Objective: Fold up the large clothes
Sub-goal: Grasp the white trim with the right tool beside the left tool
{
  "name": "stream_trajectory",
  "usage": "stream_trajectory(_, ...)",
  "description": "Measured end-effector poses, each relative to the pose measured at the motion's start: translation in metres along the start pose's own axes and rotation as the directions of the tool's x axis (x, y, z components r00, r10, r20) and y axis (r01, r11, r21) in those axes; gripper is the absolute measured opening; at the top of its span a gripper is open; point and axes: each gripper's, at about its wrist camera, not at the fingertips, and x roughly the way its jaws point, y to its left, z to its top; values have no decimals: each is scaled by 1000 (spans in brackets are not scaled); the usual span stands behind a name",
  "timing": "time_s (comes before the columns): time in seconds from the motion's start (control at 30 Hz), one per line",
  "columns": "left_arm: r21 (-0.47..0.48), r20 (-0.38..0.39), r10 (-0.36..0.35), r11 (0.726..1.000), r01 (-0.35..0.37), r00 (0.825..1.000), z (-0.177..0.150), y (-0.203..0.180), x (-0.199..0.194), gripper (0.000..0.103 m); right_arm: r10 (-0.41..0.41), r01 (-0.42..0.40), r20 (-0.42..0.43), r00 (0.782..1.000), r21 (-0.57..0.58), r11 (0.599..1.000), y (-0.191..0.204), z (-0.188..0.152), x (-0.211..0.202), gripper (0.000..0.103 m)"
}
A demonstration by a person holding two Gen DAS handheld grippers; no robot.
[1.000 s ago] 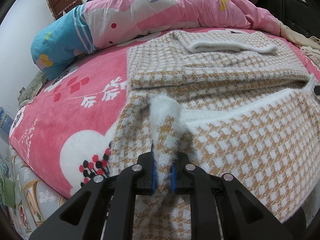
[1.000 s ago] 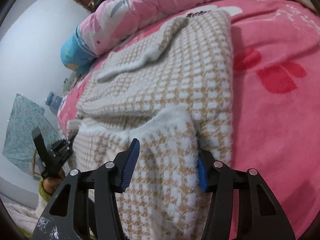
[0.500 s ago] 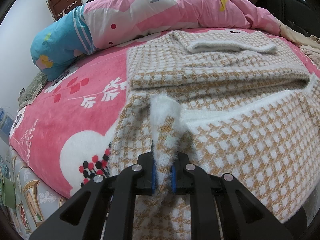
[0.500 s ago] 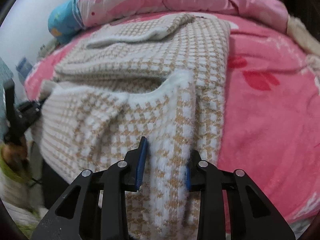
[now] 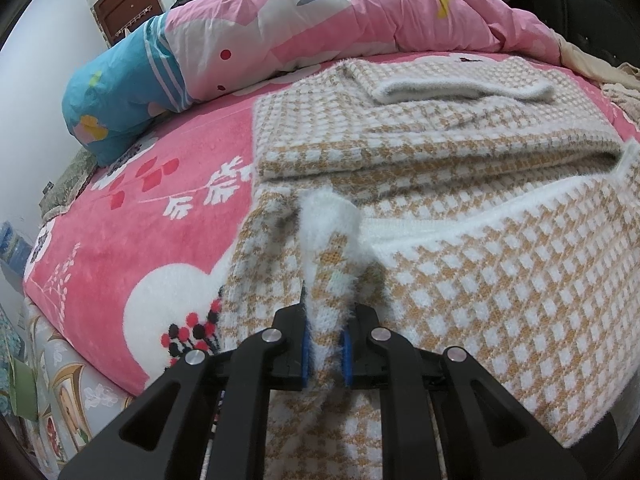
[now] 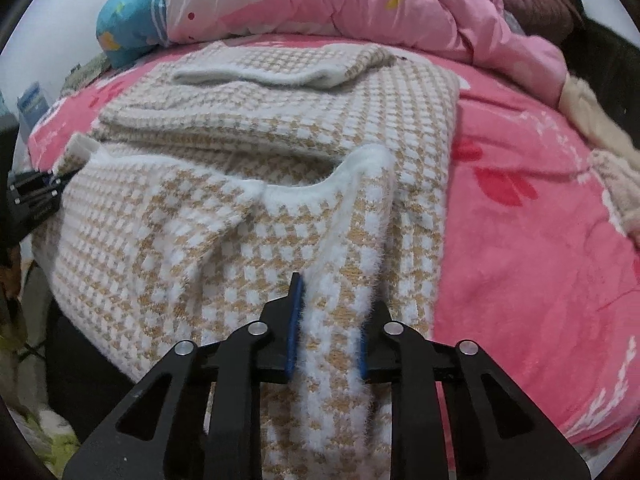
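A fuzzy tan-and-white checked sweater [image 5: 460, 168] lies on the pink bed blanket [image 5: 120, 248], with one sleeve folded across its far part. Its near hem is lifted and doubled back toward the body. My left gripper [image 5: 324, 320] is shut on the hem's left corner, and a white fuzzy tuft sticks up past its pads. In the right wrist view the sweater [image 6: 280, 128] spreads ahead, and my right gripper [image 6: 328, 312] is closing on the hem's right corner; the knit fills the gap and touches both blue pads. The left gripper [image 6: 36, 192] shows at the far left there.
A pink quilt [image 5: 360, 12] and a blue pillow [image 5: 120, 84] are heaped along the far side of the bed. More cloth [image 6: 600, 120] lies at the right edge. The bed's near edge drops off at the left, where a patterned mattress side [image 5: 68, 392] shows.
The right gripper swung round to face the sweater squarely and its jaws narrowed from wide apart onto the hem's right corner. The left gripper kept still, holding its corner.
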Motion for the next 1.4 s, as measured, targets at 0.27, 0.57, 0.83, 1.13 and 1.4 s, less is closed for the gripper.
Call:
stream_trajectory(0.27,12,0,16,1000,-16,1000,-1,-2,0,12,-30,31,10,999,-20,999,9,-9,-3,20)
stream_trajectory(0.57,12,-3,21,1000,-21,1000,-1,-2,-1,12,-30,30,11,1000,-22,999,11,-10,-5,20)
stream_trajectory(0.83,10,-2,15,1000,-15,1000,-1,0,-1,12,-33,34,2,999,-17,999,6,-6,1,20)
stream_trajectory(1.13,9,-3,17,1000,-17,1000,0,0,0,12,-48,48,2,999,-2,999,-2,4,3,19)
stream_trajectory(1.4,6,-3,16,1000,-16,1000,0,0,-1,12,-113,113,38,993,-6,994,7,4,-6,10)
